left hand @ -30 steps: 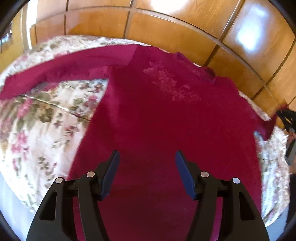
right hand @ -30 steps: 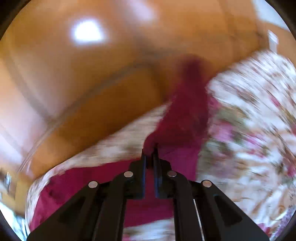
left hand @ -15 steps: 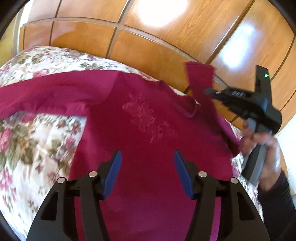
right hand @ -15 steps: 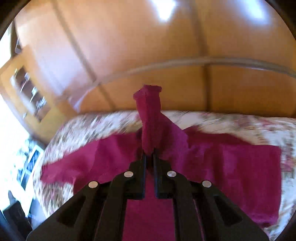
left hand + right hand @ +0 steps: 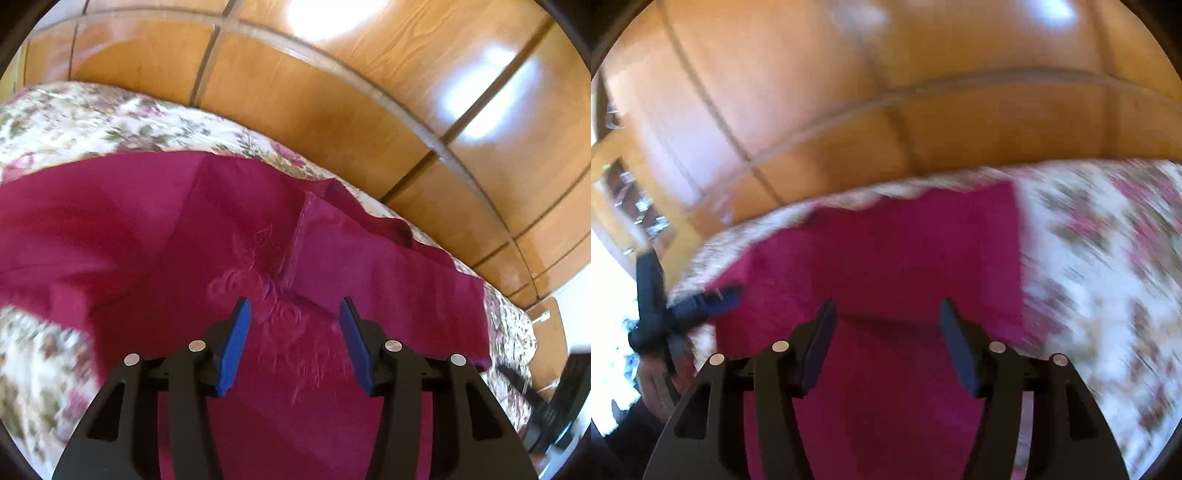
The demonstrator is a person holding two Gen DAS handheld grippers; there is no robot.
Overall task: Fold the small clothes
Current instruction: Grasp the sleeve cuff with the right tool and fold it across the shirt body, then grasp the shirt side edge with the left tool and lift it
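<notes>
Wood panel wall (image 5: 332, 110) beyond both sets of fingers. Floral bedspread (image 5: 92, 122) under everything. Red sweater (image 5: 155, 236) lies flat on it, ahead of and below the left gripper (image 5: 291, 314); one sleeve (image 5: 369, 269) folded across the chest, just past the right fingertip. Left gripper: released, nothing between fingers. Right gripper (image 5: 886, 314): also released, hovering over sweater; view blurred.

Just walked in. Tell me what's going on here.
A person is folding a dark red long-sleeved top with an embossed flower design on a floral bedspread, holding two-finger tongs in each hand. One sleeve lies folded across the chest; the other is spread out flat. The left tongs and right tongs are both open above the cloth, gripping nothing.
</notes>
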